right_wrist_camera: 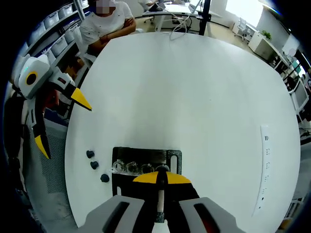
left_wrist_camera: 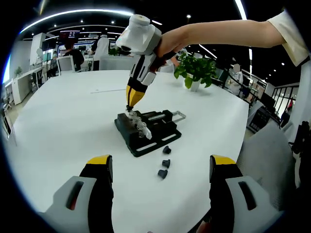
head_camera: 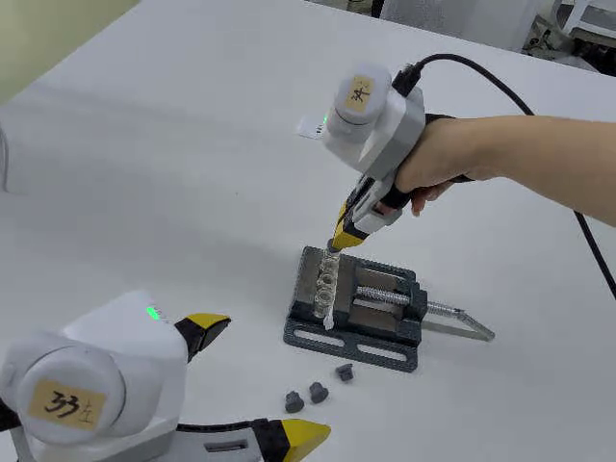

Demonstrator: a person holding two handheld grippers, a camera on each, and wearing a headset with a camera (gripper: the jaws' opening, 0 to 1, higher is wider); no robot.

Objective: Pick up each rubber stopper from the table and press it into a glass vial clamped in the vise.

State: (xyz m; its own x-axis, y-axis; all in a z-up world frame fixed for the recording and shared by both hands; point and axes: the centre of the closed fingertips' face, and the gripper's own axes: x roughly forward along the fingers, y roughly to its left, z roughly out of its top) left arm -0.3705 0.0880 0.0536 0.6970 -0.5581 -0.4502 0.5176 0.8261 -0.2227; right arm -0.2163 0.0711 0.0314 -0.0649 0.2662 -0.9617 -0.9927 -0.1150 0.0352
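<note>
A dark vise (head_camera: 385, 351) (left_wrist_camera: 151, 141) (right_wrist_camera: 146, 156) clamps a row of glass vials (head_camera: 327, 284) (left_wrist_camera: 140, 125) (right_wrist_camera: 131, 167). My right gripper (head_camera: 335, 246) (left_wrist_camera: 130, 108) (right_wrist_camera: 160, 175) points down with its jaws shut, its tips touching the top of the vial at the far end of the row. Whether anything sits under the tips is hidden. Three dark rubber stoppers (head_camera: 319, 392) (left_wrist_camera: 165, 163) (right_wrist_camera: 94, 165) lie on the table in front of the vise. My left gripper (head_camera: 262, 377) (left_wrist_camera: 160, 161) (right_wrist_camera: 65, 130) hovers open on the near side of them, holding nothing.
The vise's handle (head_camera: 462, 318) sticks out to the right over the white table (head_camera: 173, 173). A small white strip (head_camera: 310, 128) (right_wrist_camera: 265, 165) lies farther back. The right gripper's black cable (head_camera: 500, 87) trails away. A person (right_wrist_camera: 104, 24) sits beyond the table's edge.
</note>
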